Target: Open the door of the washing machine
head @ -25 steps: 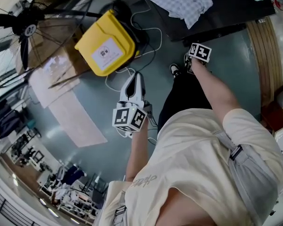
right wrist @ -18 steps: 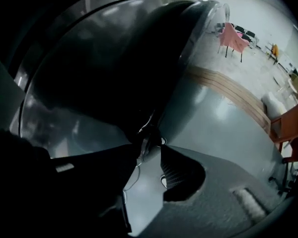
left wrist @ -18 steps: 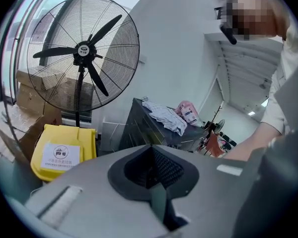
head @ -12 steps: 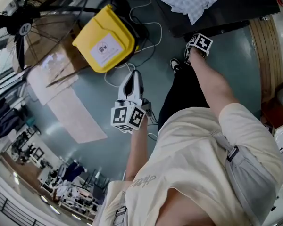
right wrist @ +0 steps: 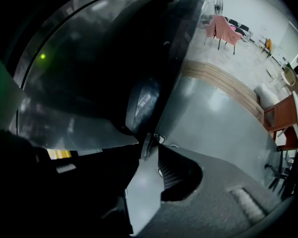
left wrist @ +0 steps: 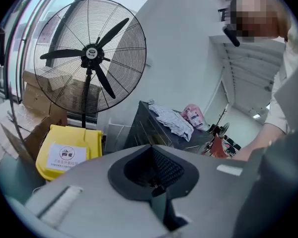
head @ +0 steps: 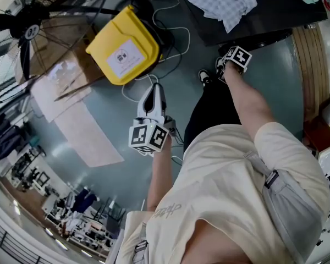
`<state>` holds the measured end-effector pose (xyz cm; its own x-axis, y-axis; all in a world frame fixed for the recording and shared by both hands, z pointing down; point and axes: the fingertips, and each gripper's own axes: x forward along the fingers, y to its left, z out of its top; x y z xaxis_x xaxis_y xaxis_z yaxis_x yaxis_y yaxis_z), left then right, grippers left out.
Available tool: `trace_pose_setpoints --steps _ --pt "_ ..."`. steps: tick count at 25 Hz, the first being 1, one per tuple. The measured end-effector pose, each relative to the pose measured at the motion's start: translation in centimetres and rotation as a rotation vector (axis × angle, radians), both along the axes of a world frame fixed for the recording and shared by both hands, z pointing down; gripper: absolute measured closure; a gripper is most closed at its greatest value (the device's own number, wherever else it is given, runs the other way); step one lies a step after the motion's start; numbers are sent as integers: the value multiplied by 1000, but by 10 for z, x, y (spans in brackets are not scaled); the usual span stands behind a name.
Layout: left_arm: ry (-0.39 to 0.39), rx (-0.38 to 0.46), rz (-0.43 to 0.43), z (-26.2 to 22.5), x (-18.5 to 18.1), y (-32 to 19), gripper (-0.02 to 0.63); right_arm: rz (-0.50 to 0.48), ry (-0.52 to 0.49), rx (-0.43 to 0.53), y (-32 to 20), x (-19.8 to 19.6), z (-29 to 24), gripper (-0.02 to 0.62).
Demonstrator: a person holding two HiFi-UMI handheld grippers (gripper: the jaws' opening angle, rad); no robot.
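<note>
The washing machine (head: 275,12) is a dark box at the top right of the head view, and it also shows in the left gripper view as a washing machine (left wrist: 146,133). Its round dark door (right wrist: 139,68) fills the right gripper view. My right gripper (right wrist: 148,150) points steeply down at the door's rim (right wrist: 185,43). Its jaws have just been closing. The rim's lower edge sits at their tips, floor shows through the gap, and no pad visibly presses. Only that gripper's marker cube (head: 237,57) shows from the head. My left gripper (head: 154,88) hangs shut and empty over the floor.
A checked cloth (head: 223,1) lies on the machine's top. A yellow bin (head: 124,47) with cables beside it stands left of the machine, and a large floor fan (head: 27,32) and cardboard (head: 71,87) sit further left. My shoe (head: 204,80) stands by the machine's front.
The right gripper's marker cube has shifted slightly right and rolled at the machine's front. The left gripper has stayed where it was.
</note>
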<state>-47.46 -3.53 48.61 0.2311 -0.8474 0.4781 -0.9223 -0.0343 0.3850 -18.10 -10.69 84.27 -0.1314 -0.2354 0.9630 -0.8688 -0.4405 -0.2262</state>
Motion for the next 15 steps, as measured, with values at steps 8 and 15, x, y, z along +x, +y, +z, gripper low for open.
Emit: trace_pose_setpoints --steps 8,15 --pt "18 11 41 3 7 -10 588 -55 40 -19 60 36 6 483" --pt "32 11 161 9 31 -17 588 -36 55 -41 103 71 7 500"
